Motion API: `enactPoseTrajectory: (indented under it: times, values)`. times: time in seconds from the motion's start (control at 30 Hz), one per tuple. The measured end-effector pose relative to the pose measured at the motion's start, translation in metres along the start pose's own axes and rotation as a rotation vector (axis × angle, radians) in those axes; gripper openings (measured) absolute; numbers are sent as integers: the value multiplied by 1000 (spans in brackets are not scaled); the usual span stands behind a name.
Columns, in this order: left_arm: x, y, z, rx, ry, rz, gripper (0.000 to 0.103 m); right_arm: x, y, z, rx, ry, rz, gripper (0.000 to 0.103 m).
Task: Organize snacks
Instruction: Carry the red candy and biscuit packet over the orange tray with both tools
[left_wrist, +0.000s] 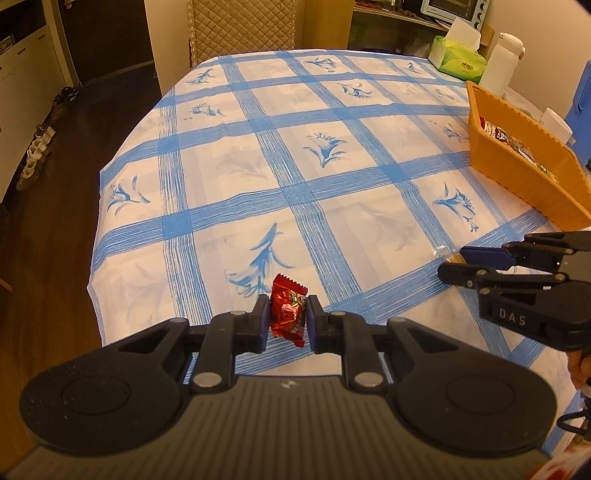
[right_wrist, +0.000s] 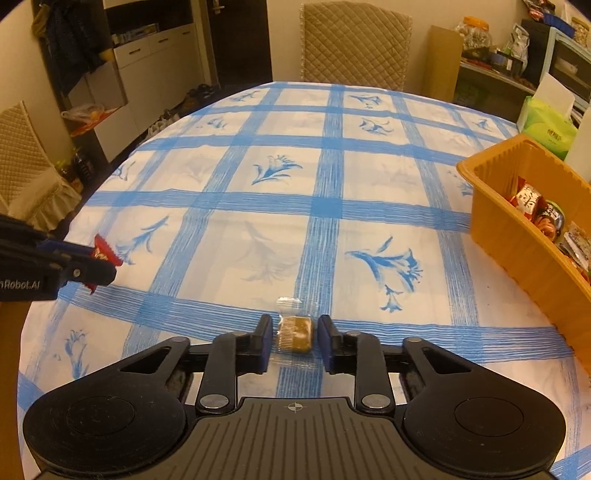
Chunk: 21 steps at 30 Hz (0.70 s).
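Red-wrapped candy is clenched in the left claw; the right claw has closed on a clear-wrapped brown sweet above the tabletop. Pick-up step; next, probably carry both to the orange basket.

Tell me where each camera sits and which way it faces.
Left wrist: on the left claw, angled down across the table; it grips a red snack packet; right claw shows at right.
Right wrist: on the right claw, angled down; shut on a clear-wrapped brown snack; left claw at left.
Shared: blue-checked tablecloth, orange basket, green tissue pack.
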<state>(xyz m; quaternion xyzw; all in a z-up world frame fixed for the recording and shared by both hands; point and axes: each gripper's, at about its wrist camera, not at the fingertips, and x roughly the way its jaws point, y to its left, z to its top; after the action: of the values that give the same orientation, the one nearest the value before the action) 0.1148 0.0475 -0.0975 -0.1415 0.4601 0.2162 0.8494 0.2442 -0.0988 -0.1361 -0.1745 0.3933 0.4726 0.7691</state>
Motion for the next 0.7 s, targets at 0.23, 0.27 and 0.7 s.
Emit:
enactPoseTrajectory:
  times: [0.23,0.27,0.7]
  values:
    - [-2,-4,-3,2,0,-7,19,0,5,-1,-44,6,-25,23]
    - [-2,-5,-3,3,0,-7,19,0,5,0,-46,7,-24,23]
    - [-8,-14,-5,14,-11,-16,19,-2,4,0,-67,30,21,21]
